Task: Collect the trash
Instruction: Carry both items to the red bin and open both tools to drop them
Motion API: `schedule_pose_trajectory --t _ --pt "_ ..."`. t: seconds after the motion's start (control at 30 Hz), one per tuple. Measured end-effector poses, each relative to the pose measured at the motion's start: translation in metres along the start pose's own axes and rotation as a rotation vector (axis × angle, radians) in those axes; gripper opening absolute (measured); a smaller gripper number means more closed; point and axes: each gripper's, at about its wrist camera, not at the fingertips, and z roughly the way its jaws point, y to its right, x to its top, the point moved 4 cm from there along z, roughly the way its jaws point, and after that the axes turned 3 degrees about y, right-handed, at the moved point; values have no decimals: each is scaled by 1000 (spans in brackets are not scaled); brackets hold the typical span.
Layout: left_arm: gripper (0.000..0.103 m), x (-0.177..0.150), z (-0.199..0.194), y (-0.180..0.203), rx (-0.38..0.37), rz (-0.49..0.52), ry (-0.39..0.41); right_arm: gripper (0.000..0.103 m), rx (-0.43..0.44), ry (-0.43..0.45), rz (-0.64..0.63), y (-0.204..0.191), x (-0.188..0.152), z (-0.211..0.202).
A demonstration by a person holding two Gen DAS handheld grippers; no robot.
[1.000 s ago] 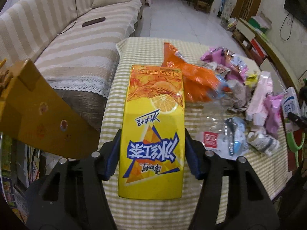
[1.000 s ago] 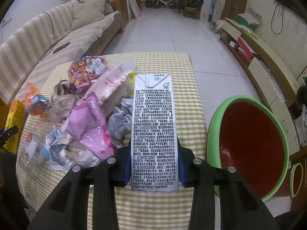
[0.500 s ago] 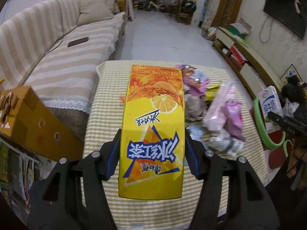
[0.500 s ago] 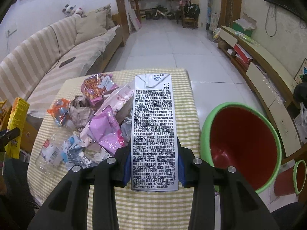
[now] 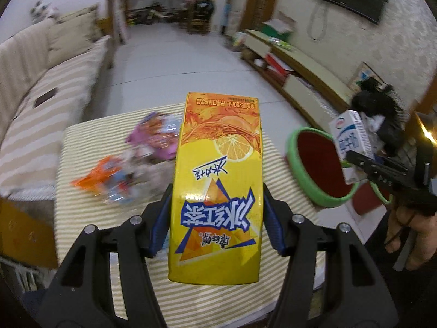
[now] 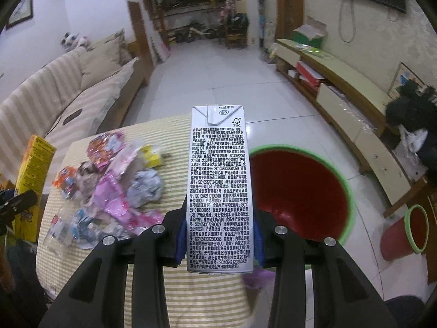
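Between the blue pads of the left gripper (image 5: pixel 215 213), in the left wrist view, a yellow iced-tea carton (image 5: pixel 217 186) is clamped on both long sides, jaws about half spread to its width; it is held clear above the striped table (image 5: pixel 82 218). Loose wrappers (image 5: pixel 142 158), blurred, lie on the cloth beyond it. Right of the table stands a green-rimmed red bin (image 5: pixel 319 169), its mouth tipped toward the camera. At the right edge a hand (image 5: pixel 409 232) carries the right gripper (image 5: pixel 352 161), which grips a white milk carton (image 5: pixel 352 142) in front of the bin's mouth.

Seen from the right wrist, the right gripper (image 6: pixel 220 235) has its jaws drawn narrow onto the grey printed side of the milk carton (image 6: pixel 218 186), pads pressing both faces. The carton sits between the table (image 6: pixel 174 136) and the bin (image 6: pixel 300 196). The wrapper pile (image 6: pixel 114 191) lies on the cloth at left. The yellow carton (image 6: pixel 32 180) shows at the far left edge. A smaller red bucket (image 6: pixel 404 232) stands on the floor at right.
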Motion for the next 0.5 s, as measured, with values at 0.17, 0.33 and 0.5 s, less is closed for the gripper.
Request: schedule_pose_trajectory --t 0.17,0.33,0.5 --pt "57 26 25 58 -96 67 -9 36 -65 17 54 48 4 -5" --pt "57 44 53 114 -175 112 -34 36 -105 25 109 92 9 -3" --pt "57 54 77 152 -218 147 -67 36 -110 17 162 113 6 5"
